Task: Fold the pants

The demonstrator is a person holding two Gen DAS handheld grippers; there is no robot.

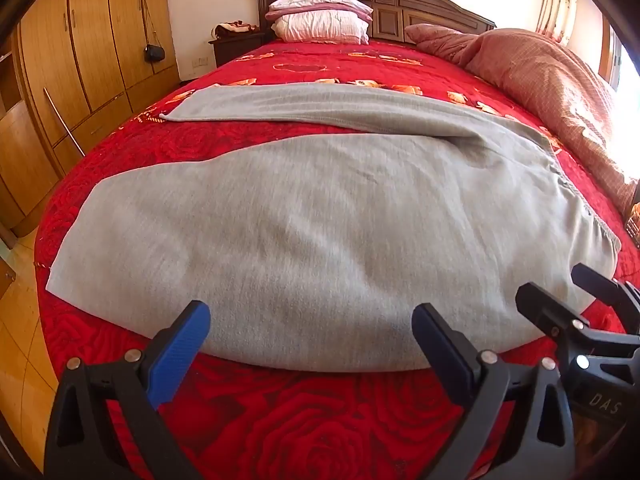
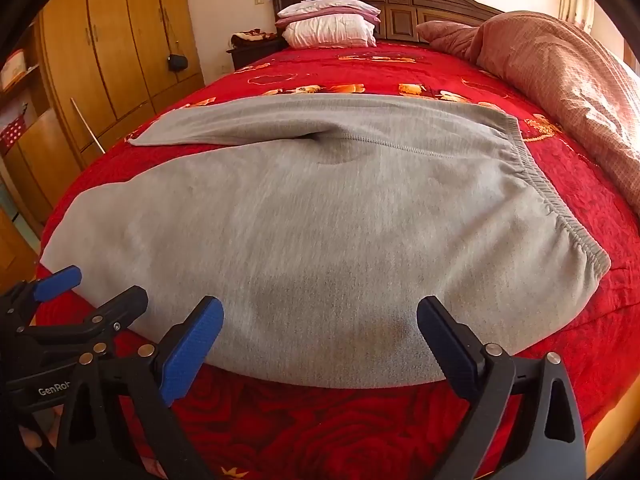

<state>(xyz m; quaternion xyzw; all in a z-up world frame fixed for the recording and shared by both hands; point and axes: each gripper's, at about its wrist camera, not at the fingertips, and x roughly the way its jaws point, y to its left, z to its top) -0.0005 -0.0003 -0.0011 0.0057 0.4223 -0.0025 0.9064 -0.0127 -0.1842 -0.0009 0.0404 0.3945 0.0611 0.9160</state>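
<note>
Just beyond both wide-open grippers — left gripper [image 1: 308, 322] and right gripper [image 2: 320, 318] — the grey pants [image 1: 304, 224] lie flat on the bed [image 1: 320, 420], long axis crosswise — waistband [image 2: 560, 220] nearer the right.

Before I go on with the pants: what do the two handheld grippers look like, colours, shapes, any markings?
Both are black clamp-style bodies with silver rivets and triangular cut-outs in the finger arms. The left gripper and right gripper each carry flat, ribbed blue pads on the fingertips. White lettering shows on the bodies: "GenRo..." on the left one, "DAS" on the right one. No cables or sleeves are visible.
</note>
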